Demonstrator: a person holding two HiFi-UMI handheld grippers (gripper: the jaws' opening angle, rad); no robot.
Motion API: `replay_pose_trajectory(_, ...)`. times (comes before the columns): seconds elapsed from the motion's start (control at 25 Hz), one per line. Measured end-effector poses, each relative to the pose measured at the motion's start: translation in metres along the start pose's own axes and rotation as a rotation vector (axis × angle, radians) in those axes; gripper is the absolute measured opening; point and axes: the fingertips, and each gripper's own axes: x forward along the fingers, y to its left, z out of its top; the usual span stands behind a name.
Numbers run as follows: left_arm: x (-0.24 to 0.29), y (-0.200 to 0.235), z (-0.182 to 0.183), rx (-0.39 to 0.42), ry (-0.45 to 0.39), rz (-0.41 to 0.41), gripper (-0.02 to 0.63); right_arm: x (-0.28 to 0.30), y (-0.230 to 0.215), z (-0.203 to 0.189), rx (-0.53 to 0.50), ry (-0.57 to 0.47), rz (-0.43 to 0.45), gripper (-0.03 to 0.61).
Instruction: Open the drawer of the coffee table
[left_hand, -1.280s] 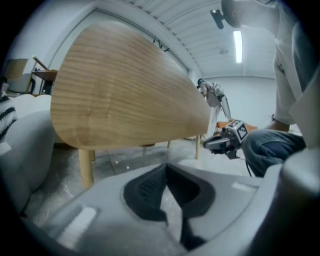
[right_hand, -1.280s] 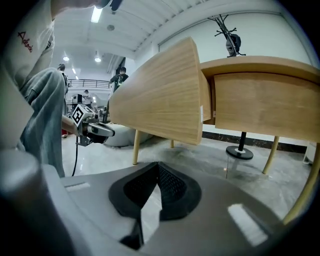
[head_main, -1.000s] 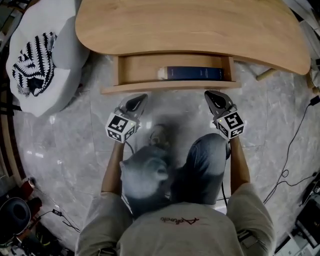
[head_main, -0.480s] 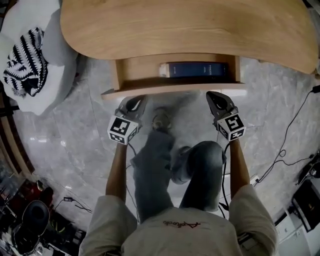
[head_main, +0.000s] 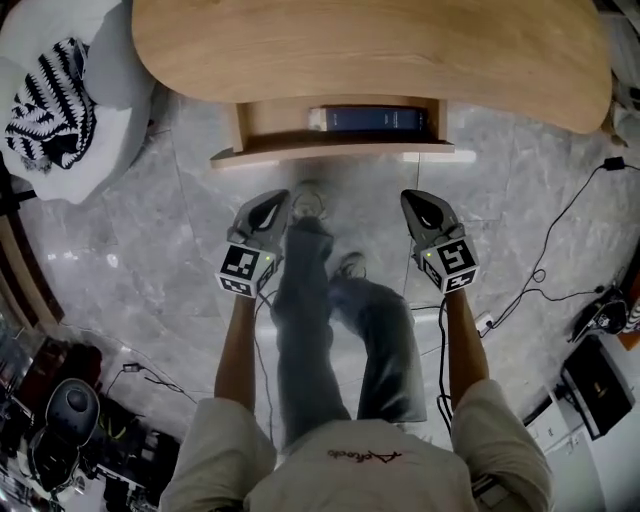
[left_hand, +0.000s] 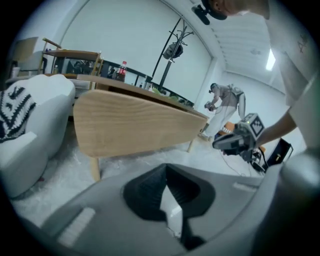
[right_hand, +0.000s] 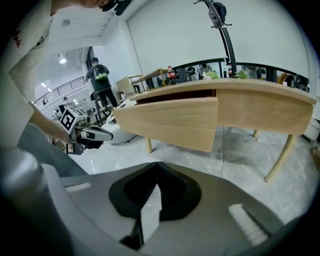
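The wooden coffee table (head_main: 370, 50) fills the top of the head view. Its drawer (head_main: 330, 153) stands pulled out, and a dark blue book (head_main: 375, 119) lies inside. My left gripper (head_main: 268, 205) and right gripper (head_main: 420, 203) hang over the floor short of the drawer front, apart from it, both shut and holding nothing. The left gripper view shows the table's (left_hand: 130, 122) side and the right gripper (left_hand: 240, 140) beyond my shut jaws. In the right gripper view the protruding drawer front (right_hand: 170, 122) and the left gripper (right_hand: 92, 134) show.
A white armchair with a black-and-white patterned cloth (head_main: 50, 100) stands left of the table. Cables (head_main: 560, 270) trail over the marble floor at right. Dark equipment (head_main: 70, 420) sits at lower left. The person's legs (head_main: 340, 320) are between the grippers. Another person (left_hand: 225, 100) stands far off.
The person has risen from a crouch to standing. Both grippers have lifted and drawn back from the drawer front, still shut. The drawer stays open.
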Motion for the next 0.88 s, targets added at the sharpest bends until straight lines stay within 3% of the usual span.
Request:
replay_pose_trajectory(0.32,-0.079,-0.061,0.074,0.014,0.047,0.024,0.0,-0.086,0.039,0.074,0.027,-0.01,-0.017,0.005)
replay_pose_trajectory(0.68,-0.143,-0.113,0.203,0.033,-0.029,0.062,0.0,-0.177,0.061,0.188,0.018,-0.087,-0.083,0.003)
replay_pose_trajectory(0.88,-0.162,-0.134,0.251,0.035,-0.035,0.059,0.0,-0.216,0.064,0.24,0.019,-0.125,-0.124,0.003)
